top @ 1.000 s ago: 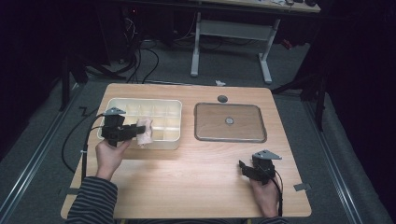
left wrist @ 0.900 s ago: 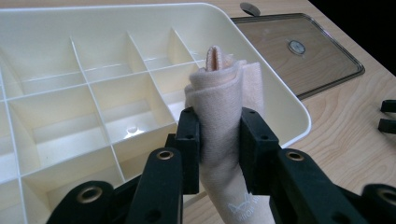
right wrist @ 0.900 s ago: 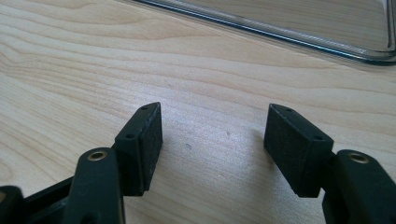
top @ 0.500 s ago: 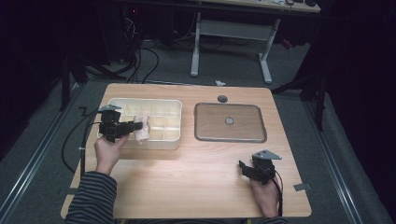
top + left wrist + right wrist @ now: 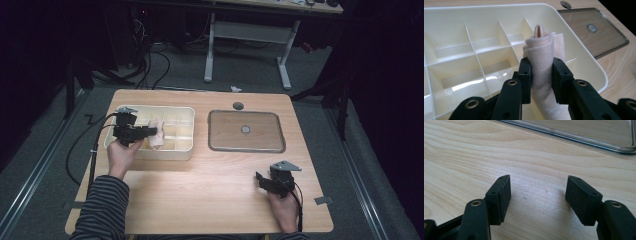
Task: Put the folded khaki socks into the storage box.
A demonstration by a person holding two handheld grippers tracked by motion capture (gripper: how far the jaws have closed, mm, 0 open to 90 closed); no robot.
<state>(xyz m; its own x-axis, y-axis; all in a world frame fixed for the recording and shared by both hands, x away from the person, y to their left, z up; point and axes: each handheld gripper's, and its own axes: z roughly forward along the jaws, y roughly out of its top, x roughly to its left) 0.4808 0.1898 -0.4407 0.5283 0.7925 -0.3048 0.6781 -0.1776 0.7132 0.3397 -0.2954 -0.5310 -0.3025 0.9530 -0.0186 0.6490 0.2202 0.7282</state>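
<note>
Now rolled cloth (image 5: pixel 541 57) clamped between left tongs (image 5: pixel 541 75)

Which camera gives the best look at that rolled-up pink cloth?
The left gripper view: the rolled cloth is close up, clamped between the left gripper pads above the divided tray. The high view shows it as a small pale bundle. The right gripper view looks at bare table.

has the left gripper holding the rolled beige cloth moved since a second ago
Yes. The left gripper with the rolled beige cloth has shifted right over the cream divided plastic tray, toward the clear lid.
</note>
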